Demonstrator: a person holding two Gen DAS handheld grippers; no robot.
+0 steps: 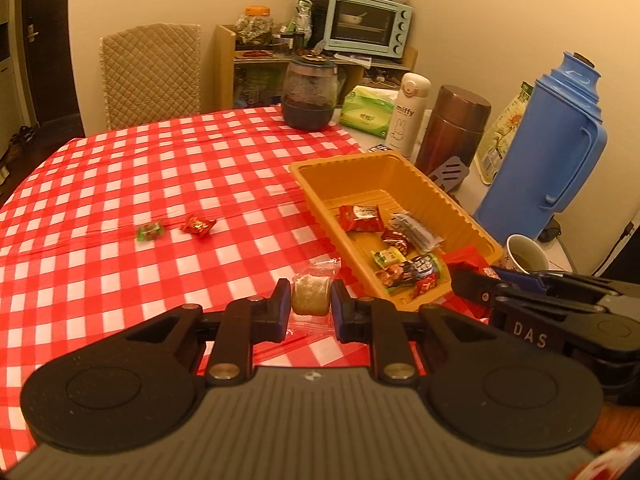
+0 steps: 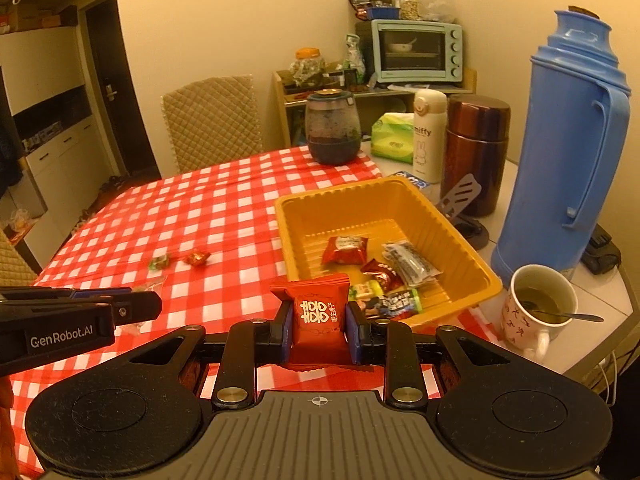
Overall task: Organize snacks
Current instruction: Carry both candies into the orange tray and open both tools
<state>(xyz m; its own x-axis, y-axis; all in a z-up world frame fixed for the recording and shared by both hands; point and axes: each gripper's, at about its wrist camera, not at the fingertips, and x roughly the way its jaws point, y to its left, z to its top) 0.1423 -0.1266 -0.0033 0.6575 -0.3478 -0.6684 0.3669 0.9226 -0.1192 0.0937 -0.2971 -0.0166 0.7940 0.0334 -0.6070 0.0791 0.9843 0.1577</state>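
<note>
On the left part of your counter (image 1: 120, 168), with its red-and-white checked cloth, two loose candies lie near each other: a green candy (image 1: 150, 231) and, to its right, a red candy (image 1: 197, 225). Your left tongs (image 1: 311, 306) are closed on a pale snack in clear wrapper (image 1: 311, 299), just beside the near left corner of the orange tray (image 1: 400, 168). The tray already holds several wrapped snacks at its near end. Your right tongs (image 2: 319, 330) are closed on a red packet with white characters (image 2: 319, 320), held upright in front of the tray's near edge. To the right of the tray stand a mug with a spoon (image 2: 538, 306) and a tall blue thermos (image 2: 568, 152)
</note>
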